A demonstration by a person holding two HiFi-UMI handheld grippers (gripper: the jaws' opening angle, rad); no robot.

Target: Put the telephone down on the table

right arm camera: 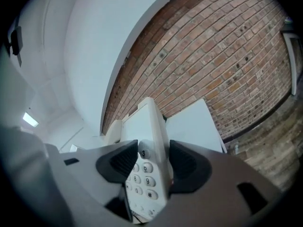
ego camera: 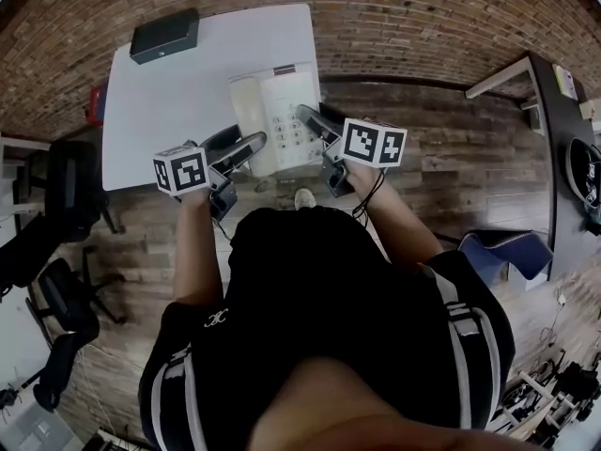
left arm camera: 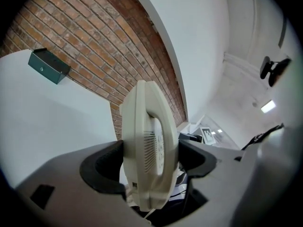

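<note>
Your left hand-held gripper (ego camera: pixel 254 146) and right hand-held gripper (ego camera: pixel 314 128) both clamp the telephone (ego camera: pixel 279 111) over the near right corner of the surface (ego camera: pixel 178 101).

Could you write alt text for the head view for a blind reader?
From above, a person clamps a cream telephone between the left gripper and right gripper at the near edge of a white table. A dark box sits at its far corner.

Cream telephone (ego camera: pixel 282 120), white table (ego camera: pixel 188 92), red-brick wall (right arm camera: pixel 227 56)

Even indoor light, sharp centres, strong fisheye bending and dark vignetted corners.
</note>
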